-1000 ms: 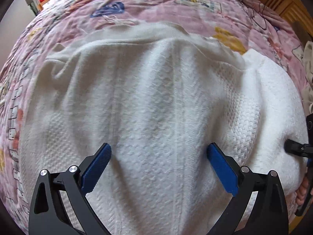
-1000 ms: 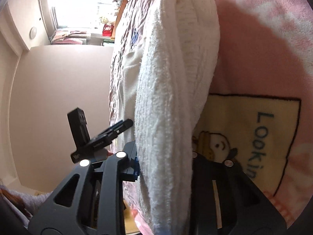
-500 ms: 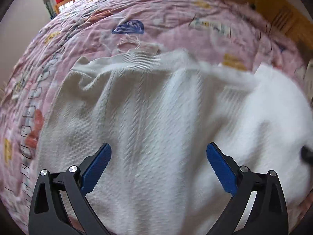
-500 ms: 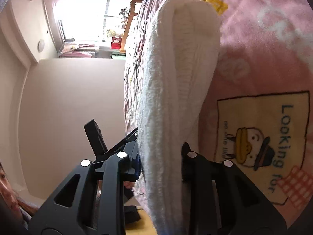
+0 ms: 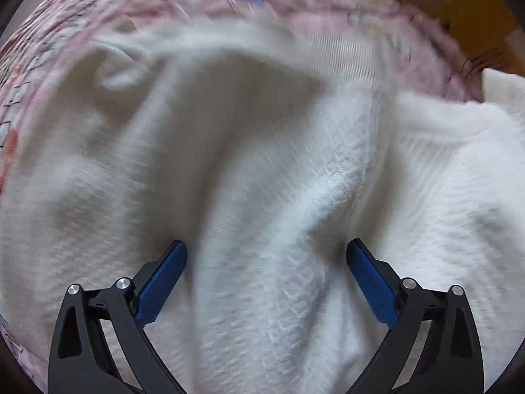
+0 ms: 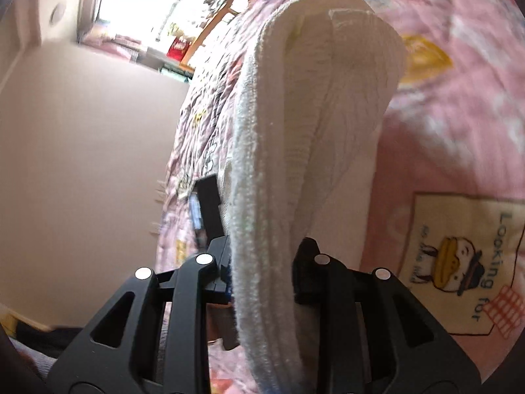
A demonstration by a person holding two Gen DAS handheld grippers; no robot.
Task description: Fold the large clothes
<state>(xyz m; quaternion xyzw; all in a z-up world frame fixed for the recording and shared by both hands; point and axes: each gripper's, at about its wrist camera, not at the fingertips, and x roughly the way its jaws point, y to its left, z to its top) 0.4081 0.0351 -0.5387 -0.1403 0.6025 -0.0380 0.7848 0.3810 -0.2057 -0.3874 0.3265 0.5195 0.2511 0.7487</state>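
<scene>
One white knitted garment (image 5: 262, 170) is lying rumpled across the pink quilt (image 5: 98, 10) on the bed. The left gripper (image 5: 265, 262) is hovering over a raised ridge of it, its two blue pads (image 5: 160, 282) standing wide apart. The right gripper (image 6: 262, 262) is clamping a thick folded edge of the same garment (image 6: 315, 124), lifting it off the quilt (image 6: 459, 115).

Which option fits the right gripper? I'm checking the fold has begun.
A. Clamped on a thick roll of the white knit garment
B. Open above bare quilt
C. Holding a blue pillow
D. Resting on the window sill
A: in the right wrist view the right gripper has its jaws pressed on both sides of the white knit garment above the pink quilt.
</scene>
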